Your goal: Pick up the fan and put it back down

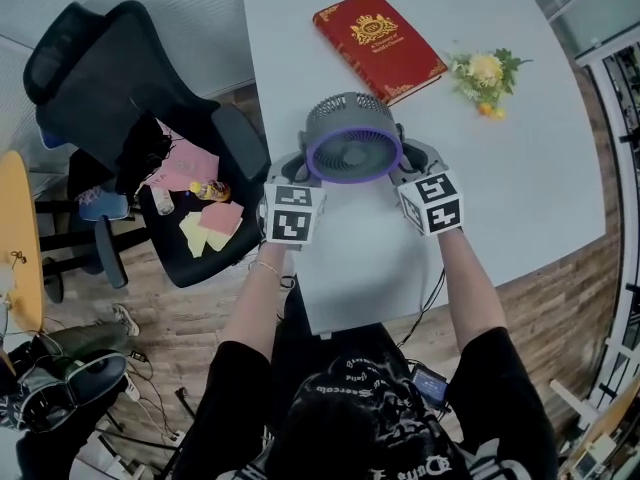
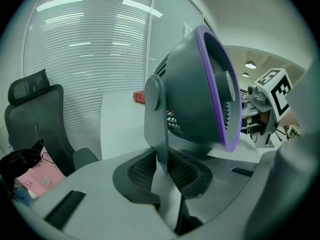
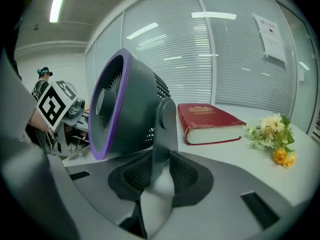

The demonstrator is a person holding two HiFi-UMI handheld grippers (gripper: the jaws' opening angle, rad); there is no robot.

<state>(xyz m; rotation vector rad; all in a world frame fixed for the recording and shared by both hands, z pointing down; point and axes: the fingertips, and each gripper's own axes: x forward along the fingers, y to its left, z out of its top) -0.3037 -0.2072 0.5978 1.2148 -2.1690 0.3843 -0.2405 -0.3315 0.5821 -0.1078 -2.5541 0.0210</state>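
A grey fan with a purple front ring is held between my two grippers over the white table, its face turned up towards me. My left gripper is shut on the fan's left stand arm, which stands pinched between the dark pads. My right gripper is shut on the right stand arm in the same way. The fan's housing fills the left gripper view and shows as the fan in the right gripper view. Its base is hidden, so I cannot tell whether it touches the table.
A red book lies on the table behind the fan, with a small bunch of flowers to its right. A black office chair with papers and small items on its seat stands left of the table. The table's near edge lies just below the grippers.
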